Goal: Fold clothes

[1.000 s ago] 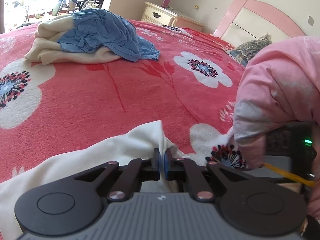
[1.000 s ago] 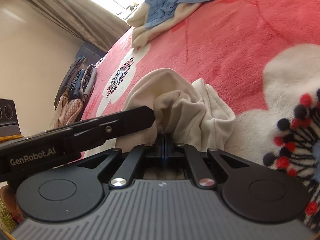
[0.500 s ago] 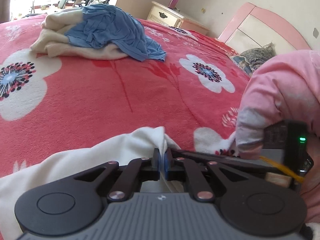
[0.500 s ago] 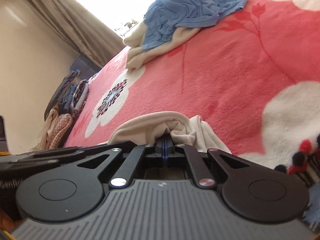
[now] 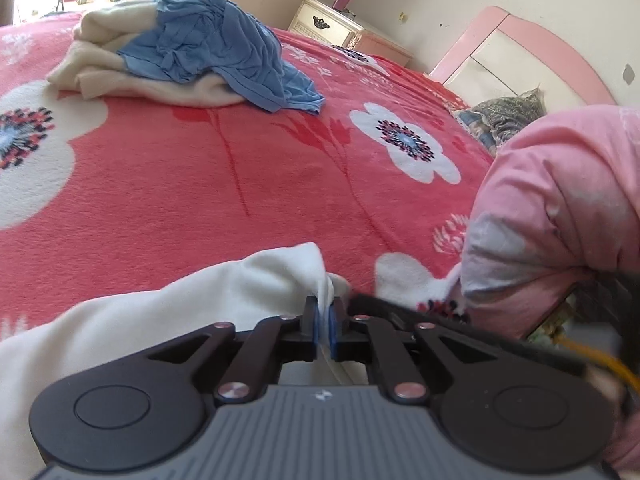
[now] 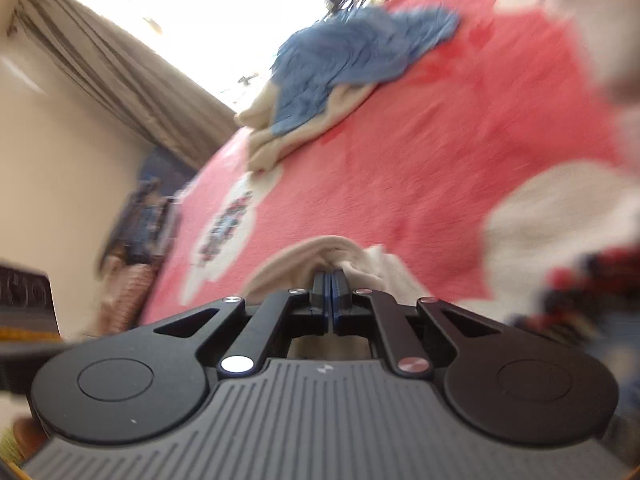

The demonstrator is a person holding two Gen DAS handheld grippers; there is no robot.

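Left wrist: left gripper (image 5: pixel 325 312) clenched on cream garment (image 5: pixel 168 304); right gripper (image 6: pixel 332 284) likewise; soft, limp, light; we favour pinching edges.

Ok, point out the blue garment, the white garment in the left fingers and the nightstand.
blue garment (image 5: pixel 224 48), left wrist view, on its crumpled middle.
white garment (image 5: pixel 256 280), left wrist view, on the flat cloth just left of the pinched corner.
nightstand (image 5: pixel 340 24), left wrist view, on its drawer front.
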